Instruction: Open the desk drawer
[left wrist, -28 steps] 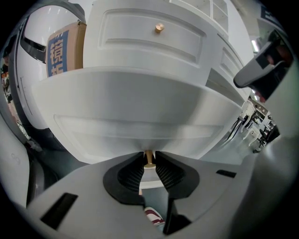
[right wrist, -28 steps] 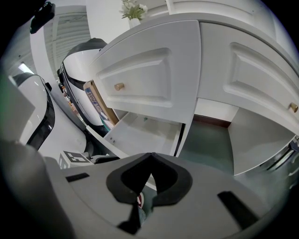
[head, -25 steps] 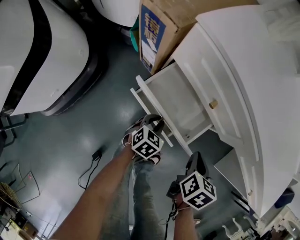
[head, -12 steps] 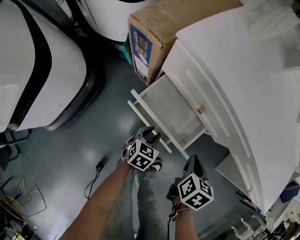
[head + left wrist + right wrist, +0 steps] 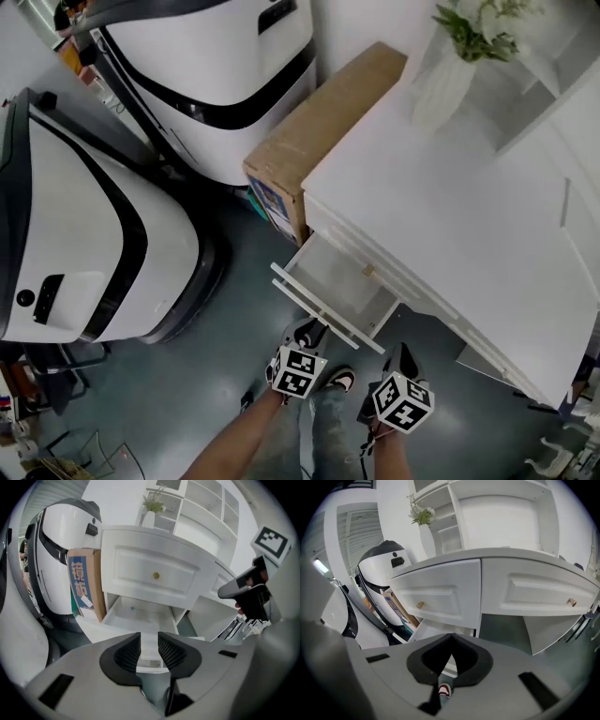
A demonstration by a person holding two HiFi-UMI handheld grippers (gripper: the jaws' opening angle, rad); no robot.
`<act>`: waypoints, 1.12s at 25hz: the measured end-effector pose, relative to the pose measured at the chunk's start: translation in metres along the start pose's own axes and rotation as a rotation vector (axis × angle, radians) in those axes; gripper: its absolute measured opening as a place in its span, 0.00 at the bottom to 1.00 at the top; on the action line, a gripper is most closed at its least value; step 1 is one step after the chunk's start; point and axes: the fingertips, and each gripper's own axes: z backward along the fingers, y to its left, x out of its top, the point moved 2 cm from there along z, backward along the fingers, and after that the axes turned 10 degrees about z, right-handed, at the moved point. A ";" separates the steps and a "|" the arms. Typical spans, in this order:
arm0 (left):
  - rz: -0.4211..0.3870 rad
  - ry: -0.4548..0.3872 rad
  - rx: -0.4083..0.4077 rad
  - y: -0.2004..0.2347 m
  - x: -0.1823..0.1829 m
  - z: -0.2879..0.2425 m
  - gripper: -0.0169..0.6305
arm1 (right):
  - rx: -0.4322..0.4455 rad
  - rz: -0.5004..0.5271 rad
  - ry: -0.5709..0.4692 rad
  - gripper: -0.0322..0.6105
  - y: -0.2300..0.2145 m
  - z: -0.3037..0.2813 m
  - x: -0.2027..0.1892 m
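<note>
The drawer (image 5: 345,281) is pulled well out of the white desk, below the surface (image 5: 450,206) and under a shut drawer with a brass knob (image 5: 156,575). Its inside is laid bare, so the opening is judged done. The left gripper (image 5: 149,651) is held near the drawer's front edge without touching it and is aimed down at it. Its fingers (image 5: 125,652) have just been spreading and stand apart with nothing between them, which suits a release of the front. The right gripper (image 5: 451,637) is held beside it, fingers pressed together on nothing, evidently not needed here. A cardboard box (image 5: 319,131) is wedged against the desk's side, a vase (image 5: 442,89) is set on top, and white machines (image 5: 94,244) are parked on the floor (image 5: 206,366).
</note>
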 end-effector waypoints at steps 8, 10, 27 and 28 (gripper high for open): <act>-0.042 -0.078 0.015 -0.027 0.075 0.039 0.21 | -0.015 0.022 -0.072 0.06 -0.003 0.044 0.041; -0.036 -0.094 0.011 -0.035 0.090 0.045 0.21 | -0.022 0.012 -0.078 0.06 -0.006 0.054 0.047; -0.170 -0.044 -0.025 -0.045 0.136 0.018 0.21 | -0.127 -0.088 -0.083 0.06 -0.017 0.050 0.078; -0.180 -0.044 -0.019 -0.044 0.139 0.015 0.21 | -0.132 -0.097 -0.081 0.06 -0.017 0.047 0.078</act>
